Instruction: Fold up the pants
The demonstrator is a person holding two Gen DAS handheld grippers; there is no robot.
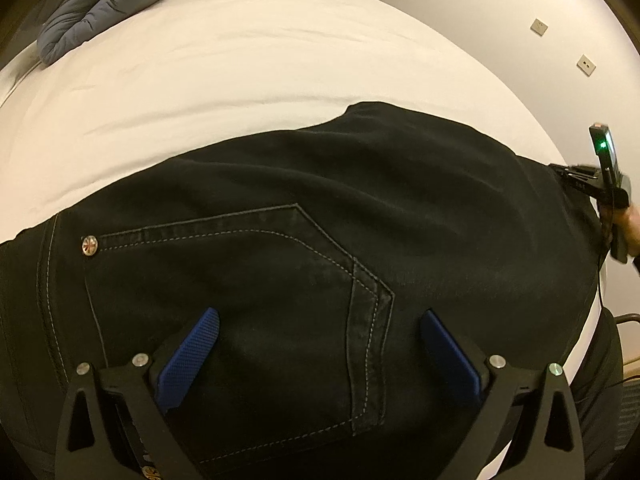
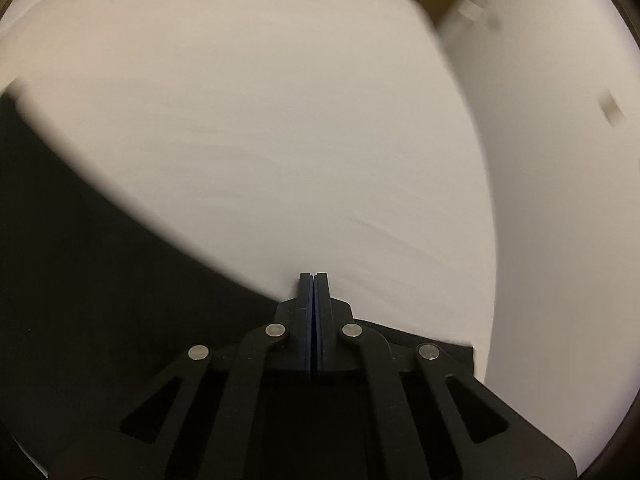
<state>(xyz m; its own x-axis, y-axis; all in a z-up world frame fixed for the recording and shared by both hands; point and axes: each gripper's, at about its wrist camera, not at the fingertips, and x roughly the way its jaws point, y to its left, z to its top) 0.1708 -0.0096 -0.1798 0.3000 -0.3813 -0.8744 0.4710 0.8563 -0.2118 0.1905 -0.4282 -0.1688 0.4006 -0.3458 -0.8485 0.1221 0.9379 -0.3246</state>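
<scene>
Black jeans (image 1: 304, 216) lie on a white bed, back pocket (image 1: 248, 280) up, with a metal rivet (image 1: 89, 246) at the pocket's corner. My left gripper (image 1: 318, 320) is open, its blue pads (image 1: 192, 356) spread just above the pocket. My right gripper (image 2: 314, 280) is shut; its jaws meet with no cloth visible between them. It is at the right edge of the jeans in the left wrist view (image 1: 576, 176). In the blurred right wrist view the jeans (image 2: 100, 264) fill the lower left.
The white bed sheet (image 1: 240, 80) stretches beyond the jeans. A grey quilted blanket (image 1: 100, 4) lies at the far left corner. A white wall with sockets (image 1: 586, 65) runs along the right side of the bed.
</scene>
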